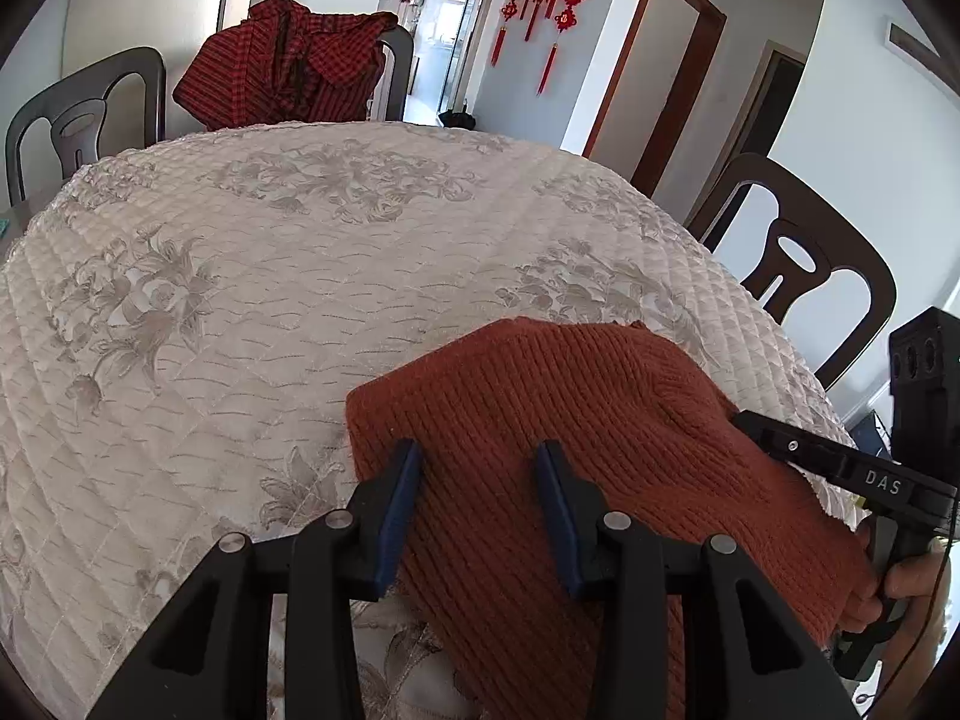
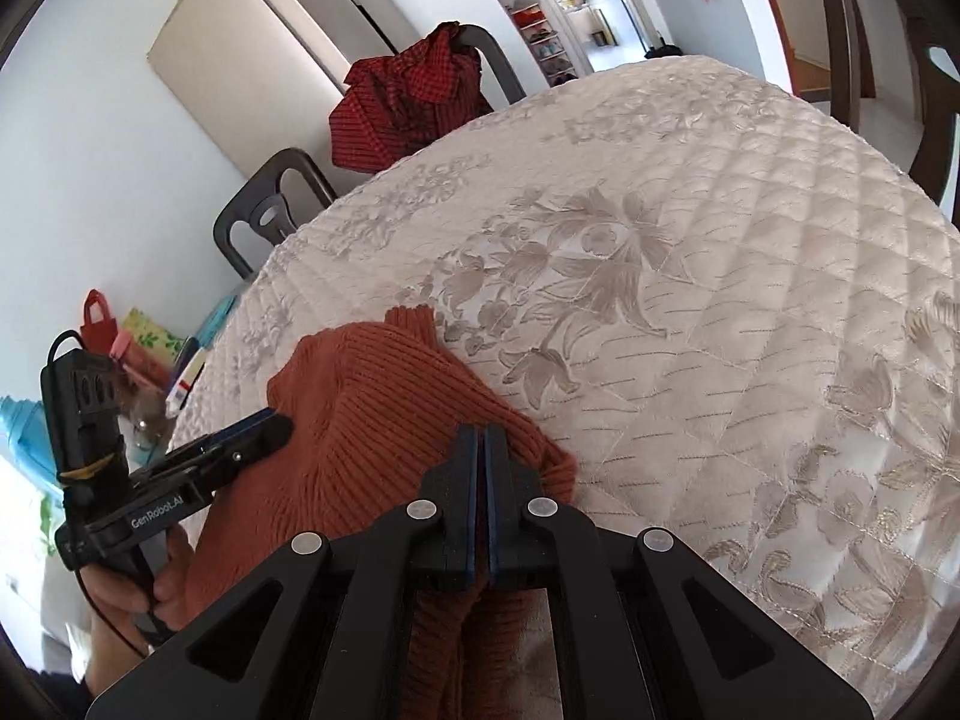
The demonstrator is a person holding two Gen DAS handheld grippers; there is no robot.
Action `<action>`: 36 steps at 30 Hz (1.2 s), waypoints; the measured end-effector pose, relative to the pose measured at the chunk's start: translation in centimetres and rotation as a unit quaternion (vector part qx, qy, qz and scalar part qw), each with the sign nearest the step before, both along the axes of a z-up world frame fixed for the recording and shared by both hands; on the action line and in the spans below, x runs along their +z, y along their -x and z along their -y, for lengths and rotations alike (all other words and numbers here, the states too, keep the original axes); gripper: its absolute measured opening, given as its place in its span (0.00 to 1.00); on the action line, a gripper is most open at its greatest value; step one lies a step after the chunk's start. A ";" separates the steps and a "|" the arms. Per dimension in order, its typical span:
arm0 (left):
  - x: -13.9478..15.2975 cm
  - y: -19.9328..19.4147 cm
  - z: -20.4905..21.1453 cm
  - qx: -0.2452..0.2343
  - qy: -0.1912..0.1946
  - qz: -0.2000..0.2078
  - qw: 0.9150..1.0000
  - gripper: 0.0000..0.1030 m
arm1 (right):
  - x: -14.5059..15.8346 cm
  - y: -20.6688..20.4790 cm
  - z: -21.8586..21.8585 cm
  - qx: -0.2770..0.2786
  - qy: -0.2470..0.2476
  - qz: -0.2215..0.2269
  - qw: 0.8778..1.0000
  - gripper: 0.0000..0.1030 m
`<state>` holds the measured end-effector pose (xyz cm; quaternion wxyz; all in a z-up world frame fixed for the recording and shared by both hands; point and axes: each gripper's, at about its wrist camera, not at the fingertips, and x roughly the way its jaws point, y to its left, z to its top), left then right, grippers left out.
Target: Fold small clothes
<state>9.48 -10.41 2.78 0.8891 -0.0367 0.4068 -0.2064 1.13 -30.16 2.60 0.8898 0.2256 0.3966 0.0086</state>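
Left wrist view: my left gripper (image 1: 477, 456) hangs over the near edge of a rust-orange knit garment (image 1: 576, 420), its blue-padded fingers (image 1: 401, 501) spread wide with nothing between them. The garment lies bunched on the quilted floral cloth of the table (image 1: 270, 276), toward the near right side, part of it draping off the near edge. At far right my right gripper (image 1: 744, 420) reaches into the knit; from this angle I cannot tell how its fingers stand. A red checked garment (image 1: 288, 66) hangs over a chair (image 1: 396, 60) at the far side, well apart from the work.

Right wrist view: my right gripper (image 2: 483, 438) has its fingers pressed together on a fold of the rust-orange knit garment (image 2: 384, 414), pinching it near the ribbed hem. A ribbed cuff (image 2: 411, 324) pokes out at the far end of the heap. My left gripper (image 2: 270, 426) sits just beside the knit at left, fingers parted.

By my reading, folding has barely begun: the knit is still a rumpled mound, not laid flat, with no clean fold showing. Spreading, smoothing and every fold appear to remain, and the checked garment looks untouched.
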 end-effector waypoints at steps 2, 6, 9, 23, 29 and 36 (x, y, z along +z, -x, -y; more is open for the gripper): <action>0.9 1.2 -0.3 -0.002 0.001 0.011 1.000 0.42 | 0.9 0.5 -0.5 0.000 0.019 0.003 1.000 0.01; 2.3 3.7 -0.9 -0.010 0.009 0.026 1.000 0.42 | 3.2 2.4 -2.0 0.025 0.041 0.034 0.998 0.01; 2.7 5.9 -1.1 -0.021 0.012 0.030 0.999 0.42 | 4.4 4.4 -3.3 0.042 0.056 0.051 0.996 0.01; 0.9 10.1 -0.7 -0.027 0.008 0.030 0.999 0.32 | 1.3 7.8 -4.3 0.052 0.057 0.029 0.997 0.01; 0.7 10.3 -0.7 -0.016 0.005 0.031 0.999 0.35 | 1.1 8.0 -4.7 0.052 0.067 0.032 0.996 0.01; 2.2 10.3 -0.9 0.007 -0.001 0.032 0.999 0.35 | 2.7 8.3 -5.0 0.045 0.068 0.037 0.996 0.05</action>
